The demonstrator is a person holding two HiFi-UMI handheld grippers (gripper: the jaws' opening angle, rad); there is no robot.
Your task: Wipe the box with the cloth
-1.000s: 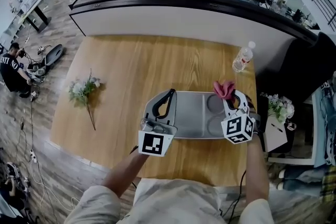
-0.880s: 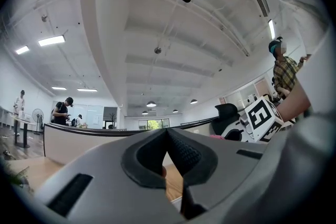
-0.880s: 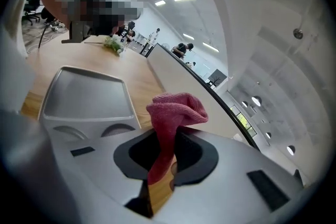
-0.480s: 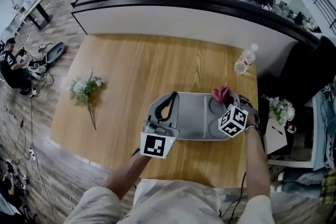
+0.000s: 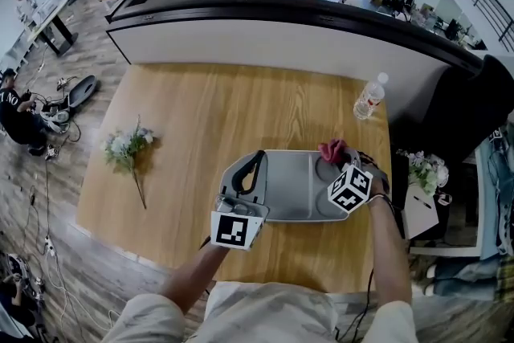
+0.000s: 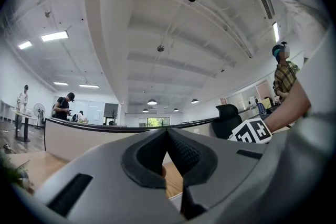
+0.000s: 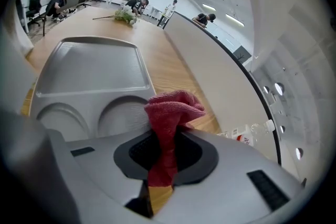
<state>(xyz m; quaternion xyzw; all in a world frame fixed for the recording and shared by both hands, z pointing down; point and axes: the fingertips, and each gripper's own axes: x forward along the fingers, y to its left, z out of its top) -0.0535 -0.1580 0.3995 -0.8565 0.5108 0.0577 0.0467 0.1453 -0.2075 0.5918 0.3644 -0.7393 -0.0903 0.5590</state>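
A grey compartment tray, the box [image 5: 293,182], lies on the wooden table [image 5: 209,108]. My right gripper [image 5: 340,163] hovers over its far right corner, shut on a red cloth [image 5: 332,150] that bunches out past the jaws. In the right gripper view the cloth [image 7: 173,113] hangs from my right gripper [image 7: 168,139] just above the box's [image 7: 94,68] round compartments. My left gripper [image 5: 252,166] rests over the box's left end; in the left gripper view my left gripper [image 6: 167,136] tilts up toward the ceiling with its tips together and nothing seen between them.
A water bottle [image 5: 369,96] stands at the table's far right corner, also seen in the right gripper view as a bottle [image 7: 252,134]. A flower sprig [image 5: 124,147] lies at the left. A side table with more flowers [image 5: 422,166] stands off the right edge.
My right gripper has slid the red cloth a little leftward over the box's right end and turned its marker cube. The left gripper has stayed on the box's left end.
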